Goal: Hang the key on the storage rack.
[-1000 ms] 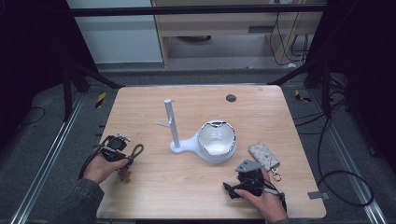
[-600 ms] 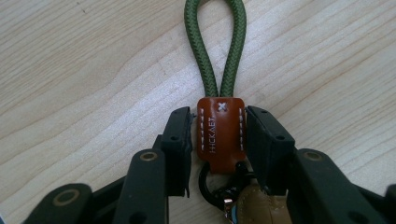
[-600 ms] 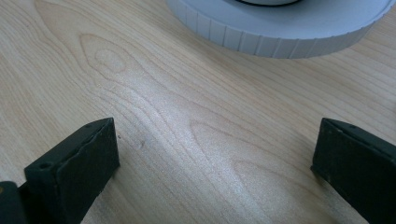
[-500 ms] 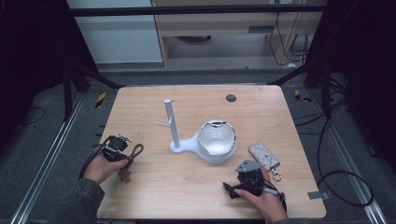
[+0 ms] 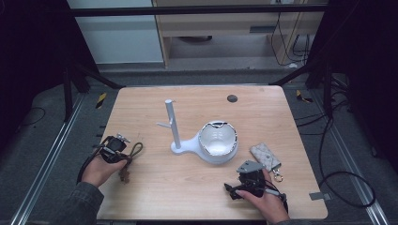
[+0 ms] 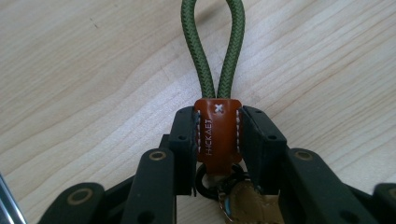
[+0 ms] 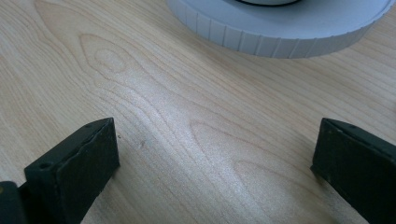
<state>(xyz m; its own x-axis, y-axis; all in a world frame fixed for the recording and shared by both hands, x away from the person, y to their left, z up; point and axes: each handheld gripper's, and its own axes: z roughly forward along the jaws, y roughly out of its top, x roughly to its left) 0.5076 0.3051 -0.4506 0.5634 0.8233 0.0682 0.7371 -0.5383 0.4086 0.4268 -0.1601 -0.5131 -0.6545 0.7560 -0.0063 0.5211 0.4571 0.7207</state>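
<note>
My left gripper (image 6: 218, 122) is shut on the brown leather tab (image 6: 218, 130) of a keychain. Its jaws have just been closing with that tab between them. The keychain's green cord loop (image 6: 214, 46) runs forward over the wood, and a metal ring and a tan piece hang behind the tab. In the high view the left gripper (image 5: 115, 147) lies at the table's left edge, with the cord loop (image 5: 136, 149) to its right. My right gripper (image 5: 249, 169) rests at the front right, open and holding nothing (image 7: 215, 154).
A white stand with an upright post (image 5: 172, 124) and a bowl (image 5: 217, 140) sits mid-table; its ribbed base (image 7: 280, 28) lies just ahead of the right jaws. A patterned key pouch (image 5: 265, 157) lies right of the right hand. A dark round cap (image 5: 232, 98) sits at the back.
</note>
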